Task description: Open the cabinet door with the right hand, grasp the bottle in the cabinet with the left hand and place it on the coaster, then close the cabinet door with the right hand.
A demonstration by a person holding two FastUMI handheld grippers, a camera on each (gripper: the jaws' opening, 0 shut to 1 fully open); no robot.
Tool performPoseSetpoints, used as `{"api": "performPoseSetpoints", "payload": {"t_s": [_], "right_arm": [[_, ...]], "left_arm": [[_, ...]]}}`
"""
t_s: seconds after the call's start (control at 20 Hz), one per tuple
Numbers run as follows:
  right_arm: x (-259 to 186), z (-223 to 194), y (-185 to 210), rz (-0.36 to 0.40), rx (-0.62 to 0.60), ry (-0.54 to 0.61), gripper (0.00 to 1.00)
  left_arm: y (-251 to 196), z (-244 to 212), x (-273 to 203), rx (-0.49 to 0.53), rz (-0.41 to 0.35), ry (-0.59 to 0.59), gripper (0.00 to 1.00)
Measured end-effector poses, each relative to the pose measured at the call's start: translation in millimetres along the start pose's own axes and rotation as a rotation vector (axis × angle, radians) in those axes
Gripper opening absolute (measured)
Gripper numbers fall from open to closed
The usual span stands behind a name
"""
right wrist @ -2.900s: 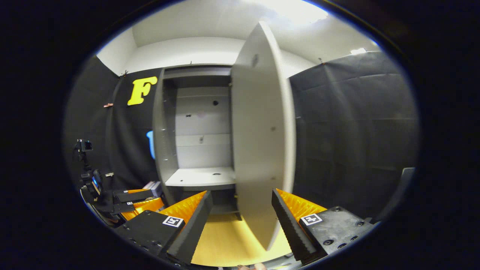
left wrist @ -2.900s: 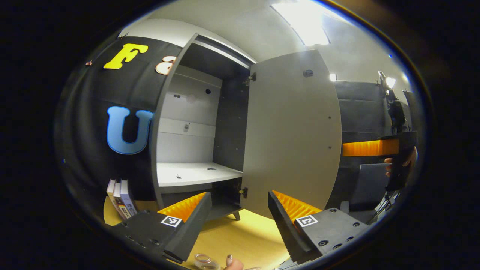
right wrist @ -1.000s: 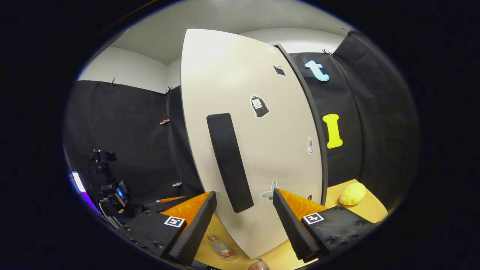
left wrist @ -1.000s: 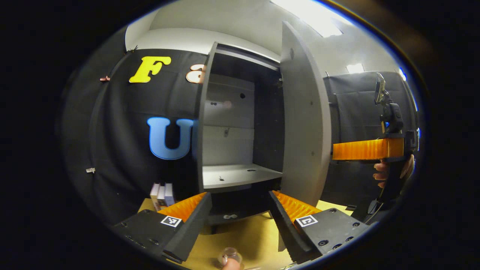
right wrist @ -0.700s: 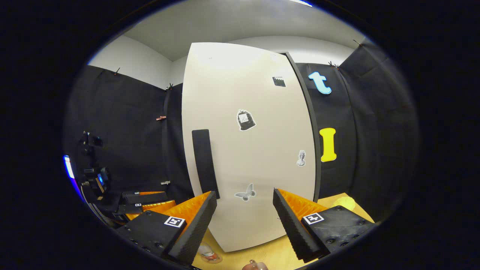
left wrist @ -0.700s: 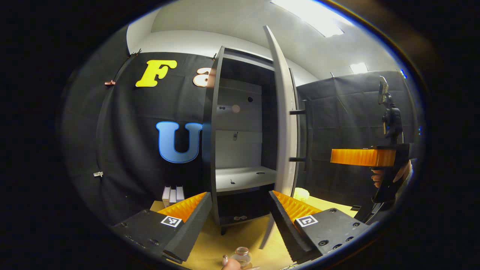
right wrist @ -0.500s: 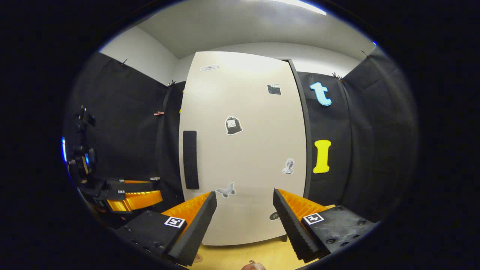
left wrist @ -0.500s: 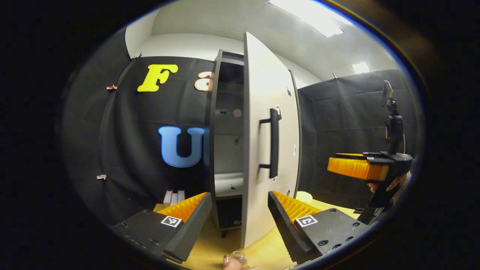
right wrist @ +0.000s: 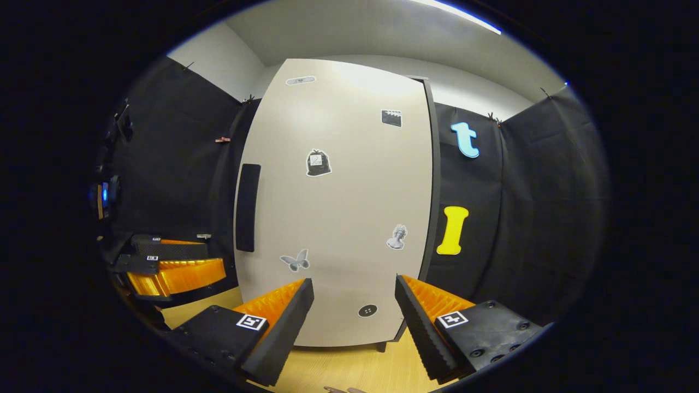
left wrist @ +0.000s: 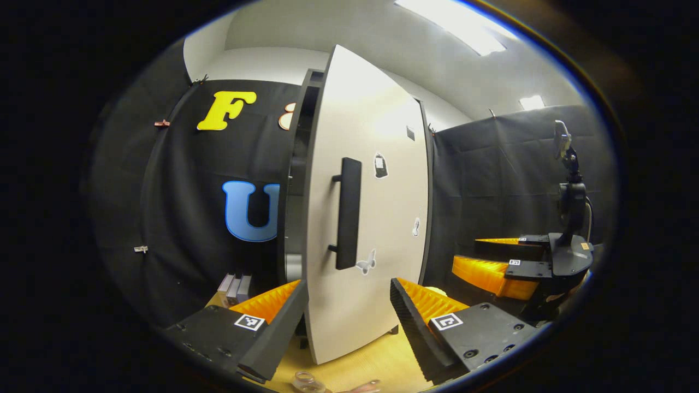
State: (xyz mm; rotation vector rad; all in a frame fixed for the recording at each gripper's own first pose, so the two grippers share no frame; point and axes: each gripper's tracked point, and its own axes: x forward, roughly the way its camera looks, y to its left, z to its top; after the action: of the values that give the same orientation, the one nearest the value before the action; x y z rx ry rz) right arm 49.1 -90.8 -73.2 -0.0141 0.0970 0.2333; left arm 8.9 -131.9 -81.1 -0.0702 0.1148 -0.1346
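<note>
In the left gripper view I see my left gripper [left wrist: 348, 314] with its two fingers spread apart and nothing between them, raised above the yellow wooden tabletop [left wrist: 360, 368]. Straight ahead stands the tall dark-framed cabinet [left wrist: 297, 180]. Its flat pale cabinet door [left wrist: 377, 229] stands slightly ajar, with a narrow dark gap down the left edge. A long black bar handle [left wrist: 346, 214] runs upright on the door face, and small stickers sit beside it. At the bottom rim of this view I note the clear glass top of the bottle [left wrist: 306, 380] on the tabletop, with a fingertip [left wrist: 365, 387] just beside it; the coaster I cannot make out. A few upright books [left wrist: 235, 286] stand left of the cabinet foot. At the far right I see the right gripper [left wrist: 499, 256], fingers apart, clear of the door.

In the right gripper view the right gripper [right wrist: 354, 316] is spread open and holds nothing. It faces the door [right wrist: 338, 207] front-on, close to it but not touching. The handle [right wrist: 247, 207] lies near the door's left edge, with a butterfly sticker [right wrist: 295, 261] below it. At the left I see the left gripper [right wrist: 175, 267], fingers parted, over the tabletop [right wrist: 349, 371].
</note>
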Motion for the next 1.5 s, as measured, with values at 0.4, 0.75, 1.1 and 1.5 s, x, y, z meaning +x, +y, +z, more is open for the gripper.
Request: {"api": "performPoseSetpoints", "payload": {"t_s": [0.4, 0.75, 1.1, 1.5], "right_arm": [[3.3, 8.2, -5.7, -0.018, 0.016, -0.008, 0.97], [-1.6, 9.6, -8.2, -0.015, 0.027, -0.013, 0.97], [-6.9, 10.2, -10.8, -0.009, 0.056, -0.004, 0.97], [-6.9, 13.2, -11.4, 0.008, 0.106, 0.005, 0.97]], "left_arm": [[-11.2, 2.7, 13.5, 0.014, -0.001, 0.0, 0.95], [-16.4, 7.8, 14.4, 0.024, -0.001, -0.018, 0.94], [-20.8, 12.6, 16.3, 0.003, 0.0, -0.041, 0.95], [-24.5, 9.3, 17.7, 0.009, 0.012, -0.04, 0.95]]}}
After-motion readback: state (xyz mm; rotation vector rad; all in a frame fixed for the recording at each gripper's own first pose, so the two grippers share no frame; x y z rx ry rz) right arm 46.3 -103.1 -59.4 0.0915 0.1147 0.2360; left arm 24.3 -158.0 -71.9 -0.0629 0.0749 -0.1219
